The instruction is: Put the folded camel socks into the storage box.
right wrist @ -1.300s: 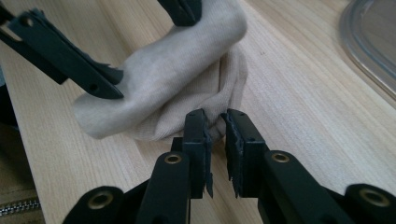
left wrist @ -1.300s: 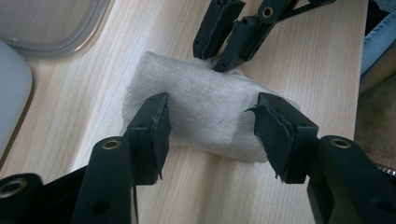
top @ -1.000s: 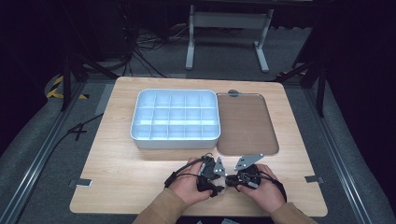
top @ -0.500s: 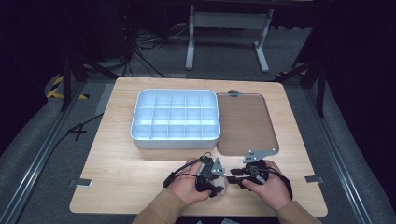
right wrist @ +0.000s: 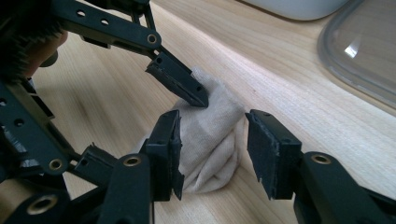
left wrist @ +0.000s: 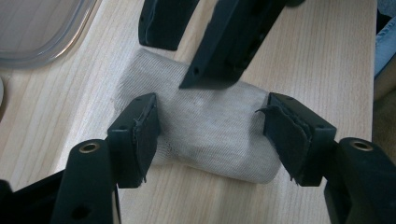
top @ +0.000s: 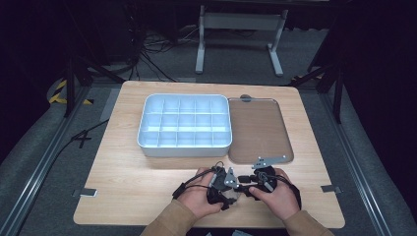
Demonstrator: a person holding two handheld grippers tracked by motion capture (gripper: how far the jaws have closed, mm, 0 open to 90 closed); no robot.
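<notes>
A small folded piece of pale knitted cloth (left wrist: 205, 133) lies flat on the table (top: 128, 177), near the edge closest to the person, with both grippers closed in around it. In the left gripper view it lies crosswise between the left gripper (left wrist: 210, 133)'s two black jaws: the left-hand pad touches its edge, the other pad stands just clear of its far end. These jaws are apart and have just been opening wider, with the cloth between them but not clamped. In the right gripper view the same cloth (right wrist: 210, 135) sits between the jaws of the right gripper (right wrist: 212, 149), which also stand apart and have just been opening; one pad is at the cloth's side, the other just beside it without pressing. A jaw tip of the left gripper rests on top of the cloth there. From the high view, both hands hold the grippers tip to tip. Beyond the jaws lie a clear plastic lid (top: 258, 130) and, beside it, a white compartment box (top: 186, 125).
</notes>
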